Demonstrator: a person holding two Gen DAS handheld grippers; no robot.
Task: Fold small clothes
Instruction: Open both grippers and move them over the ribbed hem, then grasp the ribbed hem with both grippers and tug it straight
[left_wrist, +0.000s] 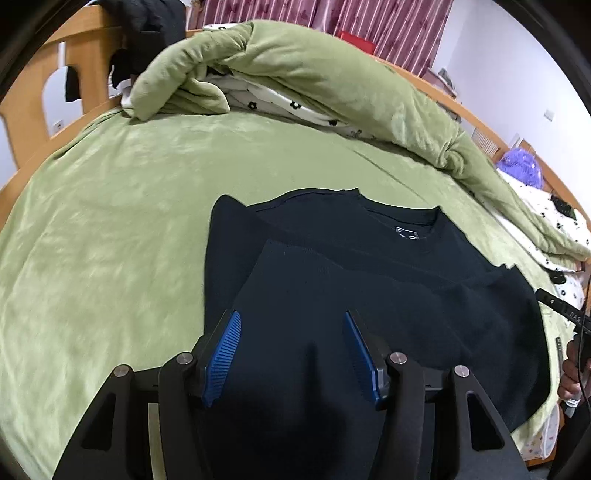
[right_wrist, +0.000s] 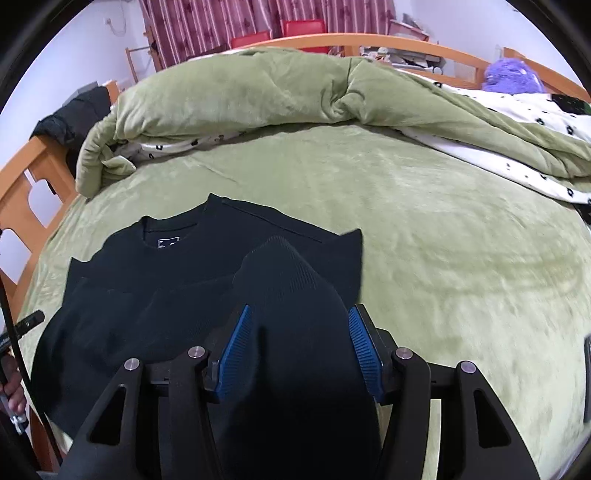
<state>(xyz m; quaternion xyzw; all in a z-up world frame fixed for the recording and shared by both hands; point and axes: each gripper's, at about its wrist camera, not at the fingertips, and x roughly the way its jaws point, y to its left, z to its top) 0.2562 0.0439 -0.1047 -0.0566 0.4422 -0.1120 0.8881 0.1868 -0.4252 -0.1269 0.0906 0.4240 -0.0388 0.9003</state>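
Note:
A black sweater lies flat on the green bed sheet, collar and neck label toward the far side, sleeves folded in over the body. My left gripper hovers over its near left part, blue pads wide apart and pressing on nothing. In the right wrist view the same sweater shows a ribbed sleeve folded up the right side. My right gripper stands open above that sleeve, with the cloth running beneath the gap.
A bunched green quilt with a white flowered lining lies across the far side of the bed. The wooden bed frame carries dark clothes. A purple plush sits far right. A hand shows at the right edge.

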